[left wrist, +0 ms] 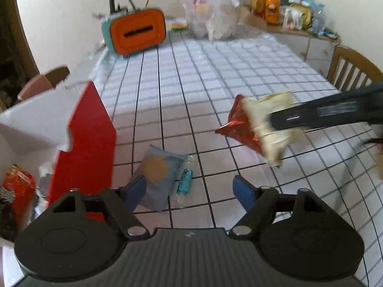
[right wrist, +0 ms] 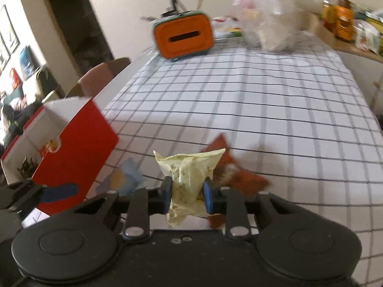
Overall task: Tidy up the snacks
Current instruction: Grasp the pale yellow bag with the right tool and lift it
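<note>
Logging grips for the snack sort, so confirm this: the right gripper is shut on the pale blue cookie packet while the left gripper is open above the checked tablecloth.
Wrong packet. The right gripper is shut on the crumpled pale yellow snack packet, as the right wrist view shows. The pale blue cookie packet lies on the checked tablecloth; the left gripper is indeed open.

A home dining room: a table under a checked cloth, wooden chairs drawn up around it, a shelf crowded with jars and packets along the wall. Framed pictures hang beyond a doorway, in what may be a living room, though that corner is blurred.
</note>
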Demonstrator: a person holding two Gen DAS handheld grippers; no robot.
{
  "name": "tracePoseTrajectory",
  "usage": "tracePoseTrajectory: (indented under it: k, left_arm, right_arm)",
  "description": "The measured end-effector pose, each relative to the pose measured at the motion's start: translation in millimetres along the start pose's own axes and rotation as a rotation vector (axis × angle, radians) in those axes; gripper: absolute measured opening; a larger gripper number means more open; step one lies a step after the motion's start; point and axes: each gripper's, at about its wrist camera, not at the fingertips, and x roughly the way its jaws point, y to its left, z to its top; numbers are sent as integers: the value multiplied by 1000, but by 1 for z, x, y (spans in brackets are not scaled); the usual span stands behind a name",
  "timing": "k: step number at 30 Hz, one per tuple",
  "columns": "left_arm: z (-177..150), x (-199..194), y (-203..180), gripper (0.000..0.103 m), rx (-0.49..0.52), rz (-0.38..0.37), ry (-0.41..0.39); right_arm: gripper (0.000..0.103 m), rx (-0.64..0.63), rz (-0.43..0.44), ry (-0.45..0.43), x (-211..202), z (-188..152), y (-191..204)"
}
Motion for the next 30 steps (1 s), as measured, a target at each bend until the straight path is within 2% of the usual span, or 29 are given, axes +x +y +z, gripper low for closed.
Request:
tracePoseTrajectory:
  k: [1, 2, 5, 6, 13, 16, 18, 23, 30]
  left_arm:
    - [3, 9, 1, 66, -10, -5, 32]
    - [5, 17, 2, 56, -19, -11, 56]
    - [7, 35, 4, 52, -45, 2, 101]
    - [8, 39, 4, 47, -48, 8, 109]
    - [10, 45, -9, 36, -13, 15, 113]
    - [8, 47, -16, 28, 7, 28, 111]
    - [7, 46, -19, 18, 7, 41, 102]
    - [5, 46, -27, 11, 31, 75, 87]
    - [2, 40, -20, 11, 7, 84, 89]
  right_arm:
    - [25, 11, -1, -6, -4, -1, -6]
    - [25, 19, -5, -16, -10, -3, -12]
    - [25, 41, -3, -29, -19, -8, -24]
    - [25, 44, -1, -32, -21, -10, -26]
    - [25, 56, 9, -44, -25, -19, -35]
    - [25, 58, 10, -43, -25, -22, -38]
    - [25, 58, 6, -41, -25, -24, -39]
    - [25, 78, -3, -37, -24, -29, -44]
    - [25, 81, -12, -50, -35, -34, -36]
